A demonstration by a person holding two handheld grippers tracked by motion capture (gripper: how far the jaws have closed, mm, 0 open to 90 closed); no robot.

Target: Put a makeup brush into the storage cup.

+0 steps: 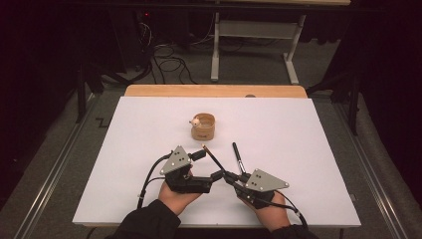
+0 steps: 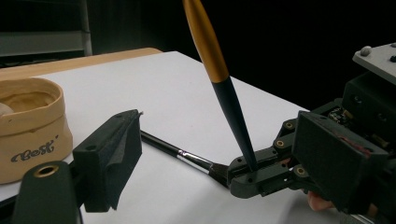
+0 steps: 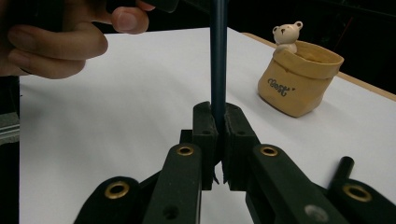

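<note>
Brush [image 2: 219, 70] w/ gold-and-black handle sits clamped in your right gripper [image 1: 230, 178], long axis slanting up toward the bear pot [image 1: 203, 126], while your left gripper [image 1: 209, 168], jaws apart and empty, waits just beside it.

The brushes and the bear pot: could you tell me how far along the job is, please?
Done: the right gripper has one brush clamped. In hand: the left gripper, open, is beside it. Left: the pot holds no brush, and a second brush lies on the table.
</note>
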